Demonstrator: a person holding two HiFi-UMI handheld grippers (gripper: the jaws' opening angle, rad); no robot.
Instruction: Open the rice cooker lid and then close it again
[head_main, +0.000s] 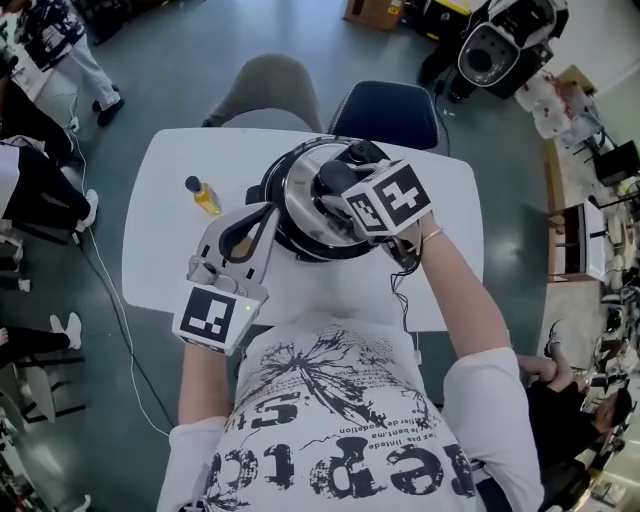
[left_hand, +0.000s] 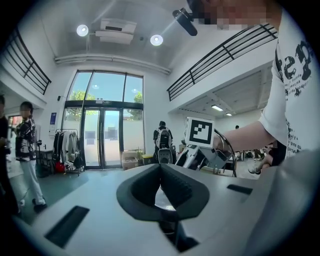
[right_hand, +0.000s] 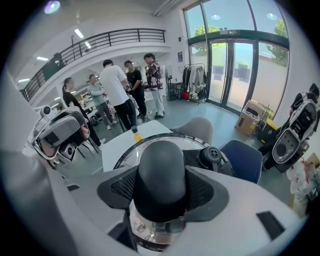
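i see the rice cooker (head_main: 322, 250) in the middle of the white table (head_main: 160, 240), straight ahead of me. its glass lid (head_main: 300, 190) with the steel rim lies over the pot. my right gripper (head_main: 335, 182) comes in from the near right, pointing steeply down, and pinches the lid's black knob (right_hand: 161, 175). in the right gripper view the 2 ribbed pads (right_hand: 120, 187) press against the knob's left and right sides, with the glass showing below it. a black steam vent (right_hand: 210, 156) sits on the lid just beyond the knob, on its right. i cannot tell whether the lid's rim rests on the pot or stands clear of it.

my left gripper (head_main: 250, 225) hovers at the cooker's near left side, pointing level towards it. in the left gripper view its jaws are pressed together with nothing between them, and i cannot tell whether they touch the cooker.

1 small yellow bottle (head_main: 204, 195) with a dark cap stands on the table to the left of the cooker, apart from it. at the table's far edge are 2 chairs: a grey chair (head_main: 270, 90) and a blue chair (head_main: 385, 112) to its right.
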